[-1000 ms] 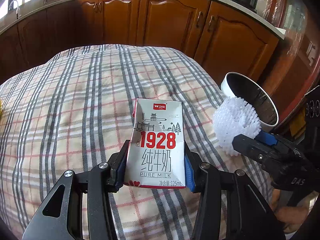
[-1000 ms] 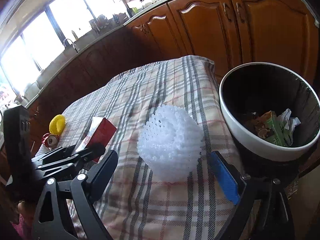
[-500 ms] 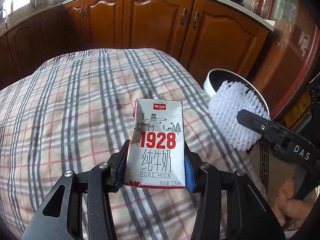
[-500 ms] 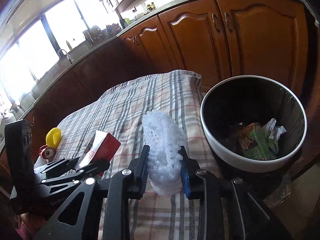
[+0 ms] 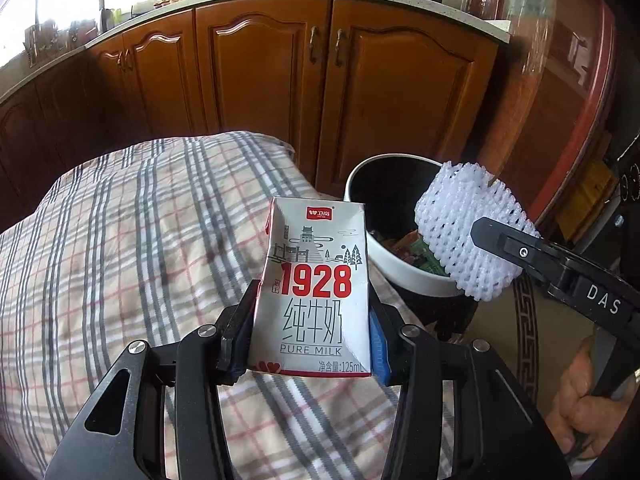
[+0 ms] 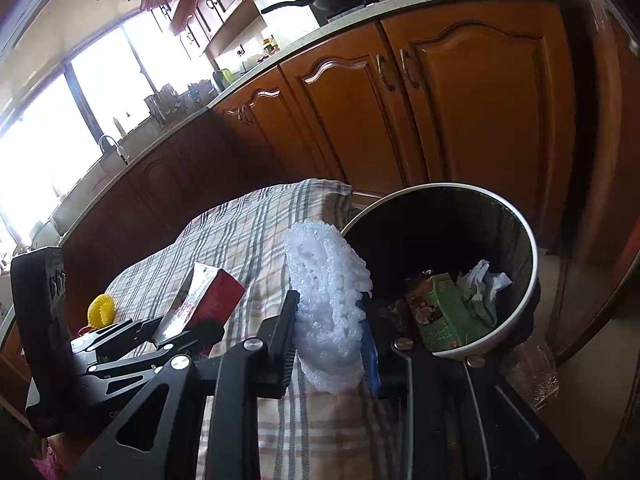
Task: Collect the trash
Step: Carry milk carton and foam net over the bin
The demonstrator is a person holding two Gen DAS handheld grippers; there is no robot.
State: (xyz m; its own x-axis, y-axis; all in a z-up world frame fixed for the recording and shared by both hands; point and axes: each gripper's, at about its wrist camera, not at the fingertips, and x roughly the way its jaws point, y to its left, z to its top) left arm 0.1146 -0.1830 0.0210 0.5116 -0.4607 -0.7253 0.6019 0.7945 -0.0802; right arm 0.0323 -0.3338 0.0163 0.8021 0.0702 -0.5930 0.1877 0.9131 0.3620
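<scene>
Both grippers have lifted off the checked tablecloth [image 5: 132, 248] toward the one white-rimmed trash bin [image 6: 520, 240]. The left gripper [image 5: 312, 320] clamps one milk carton [image 5: 314, 296]; the right gripper [image 6: 330, 328], wide before, now squeezes one white foam net [image 6: 328, 304]. One yellow net [image 6: 101, 311] remains on the cloth, before wooden kitchen cabinets [image 5: 280, 92].

Left black two-finger gripper [image 5: 310, 320] clamped on a white milk carton [image 5: 316, 292]; right black two-finger gripper [image 6: 330, 330] squeezing a white foam net [image 6: 328, 304].

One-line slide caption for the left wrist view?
Left hand-held gripper holds a milk carton above the plaid cloth, near the bin.
</scene>
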